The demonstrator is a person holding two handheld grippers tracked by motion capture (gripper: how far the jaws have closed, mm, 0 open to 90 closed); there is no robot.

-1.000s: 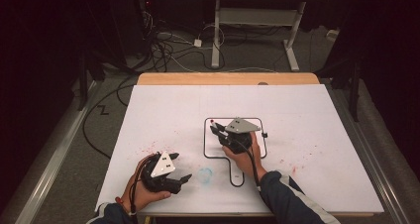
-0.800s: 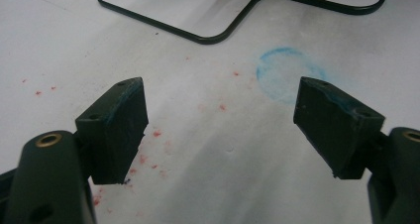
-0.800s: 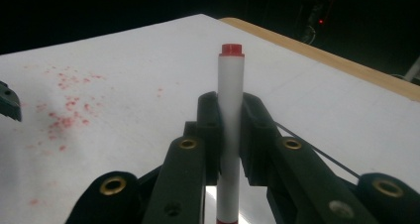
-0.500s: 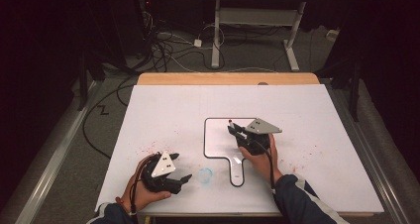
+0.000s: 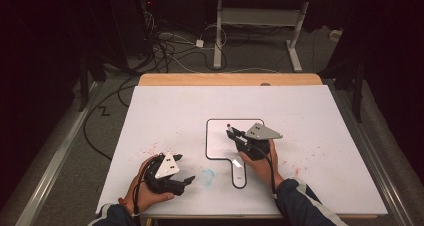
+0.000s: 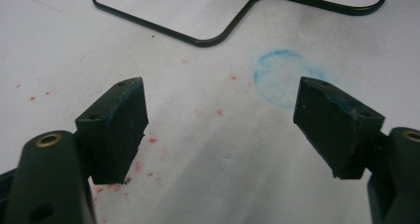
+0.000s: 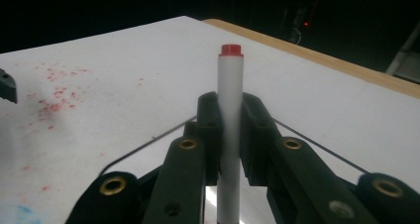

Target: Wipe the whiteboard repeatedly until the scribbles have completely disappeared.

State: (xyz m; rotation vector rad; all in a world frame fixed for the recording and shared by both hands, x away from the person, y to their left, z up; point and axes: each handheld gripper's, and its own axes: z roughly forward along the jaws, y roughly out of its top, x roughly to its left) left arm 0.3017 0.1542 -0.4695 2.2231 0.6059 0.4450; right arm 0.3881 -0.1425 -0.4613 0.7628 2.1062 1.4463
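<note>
A white marker [image 7: 230, 100] with a red end stands upright between the jaws of my right gripper [image 7: 231, 122], which is shut on it. In the high view that gripper [image 5: 236, 137] hovers over a black paddle-shaped outline [image 5: 207, 136] drawn on the white sheet, and the marker's red tip [image 5: 228, 126] points up and left. My left gripper [image 5: 184, 168] rests near the front left of the sheet. Its jaws stand open with nothing between them [image 6: 218, 120], facing a blue ring smudge [image 6: 282, 83] and the outline's handle [image 6: 218, 35].
A large white sheet [image 5: 310, 116] covers the wooden table [image 5: 230, 79]. Red specks lie near the left gripper [image 5: 150, 148] and at the right [image 5: 320, 153]. A blue smudge [image 5: 206, 176] sits beside the outline's handle. Cables and desk legs are on the floor behind.
My right gripper, still holding the marker, has shifted a little to the right, off the outline's handle. The left gripper has stayed where it was.
</note>
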